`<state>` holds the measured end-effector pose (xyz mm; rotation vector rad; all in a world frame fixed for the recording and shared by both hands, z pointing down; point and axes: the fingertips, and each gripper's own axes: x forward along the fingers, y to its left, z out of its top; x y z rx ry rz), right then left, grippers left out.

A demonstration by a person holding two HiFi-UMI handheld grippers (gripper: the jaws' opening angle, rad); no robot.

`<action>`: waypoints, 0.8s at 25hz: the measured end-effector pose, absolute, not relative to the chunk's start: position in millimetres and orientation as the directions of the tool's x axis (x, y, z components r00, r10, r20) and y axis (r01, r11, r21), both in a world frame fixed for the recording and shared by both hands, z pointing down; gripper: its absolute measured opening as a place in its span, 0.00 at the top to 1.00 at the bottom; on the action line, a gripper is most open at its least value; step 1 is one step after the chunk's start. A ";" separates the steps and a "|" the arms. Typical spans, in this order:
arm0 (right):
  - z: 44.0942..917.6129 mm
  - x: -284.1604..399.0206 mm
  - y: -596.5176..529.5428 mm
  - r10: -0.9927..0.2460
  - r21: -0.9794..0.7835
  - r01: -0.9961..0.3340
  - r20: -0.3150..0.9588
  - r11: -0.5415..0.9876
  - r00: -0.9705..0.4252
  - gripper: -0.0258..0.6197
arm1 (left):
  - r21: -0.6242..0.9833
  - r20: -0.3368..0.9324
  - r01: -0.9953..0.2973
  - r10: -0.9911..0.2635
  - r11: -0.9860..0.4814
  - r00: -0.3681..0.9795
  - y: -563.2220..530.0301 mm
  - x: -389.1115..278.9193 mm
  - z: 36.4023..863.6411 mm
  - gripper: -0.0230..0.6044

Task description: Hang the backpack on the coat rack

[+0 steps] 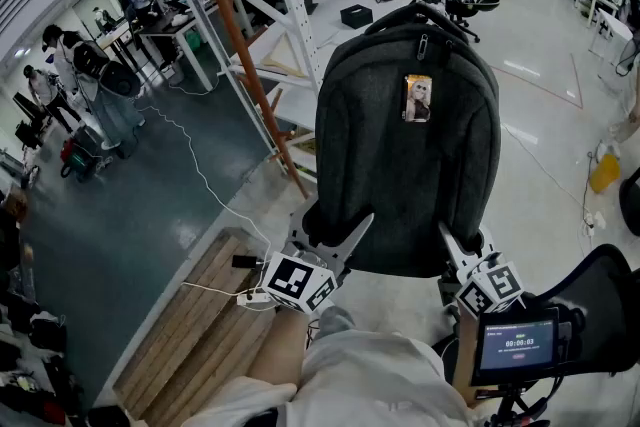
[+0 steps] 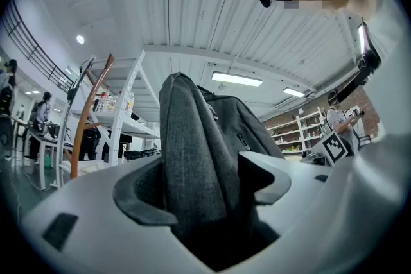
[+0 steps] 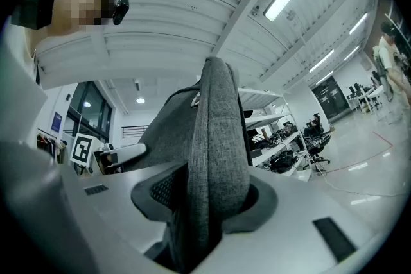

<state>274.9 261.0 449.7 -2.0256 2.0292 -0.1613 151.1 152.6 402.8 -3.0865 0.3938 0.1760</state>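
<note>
Right gripper (image 3: 209, 199) fingers (image 3: 156, 196) clamped on grey backpack (image 3: 218, 125) edge; fabric upright between them.

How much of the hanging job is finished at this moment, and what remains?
Done: the backpack is up in the air and upright. In hand: the left gripper and the right gripper each clamp one of its lower corners. Left: its top handle is on no hook, and the coat rack stands apart on the left, so carrying it over and hooking it remain.
</note>
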 end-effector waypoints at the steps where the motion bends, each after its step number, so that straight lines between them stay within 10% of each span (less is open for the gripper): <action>1: 446.3 269.5 254.7 -0.994 -0.267 -0.963 -0.111 0.022 0.008 0.71 | -0.011 -0.113 -0.256 -0.253 -0.967 0.961 146.7 145.6 400.0 0.44; 20: 426.3 127.8 -62.8 -0.917 -0.185 -0.899 -0.116 0.397 -0.381 0.71 | 0.009 -0.197 -0.602 -0.592 -0.798 0.781 -114.6 -30.3 392.4 0.44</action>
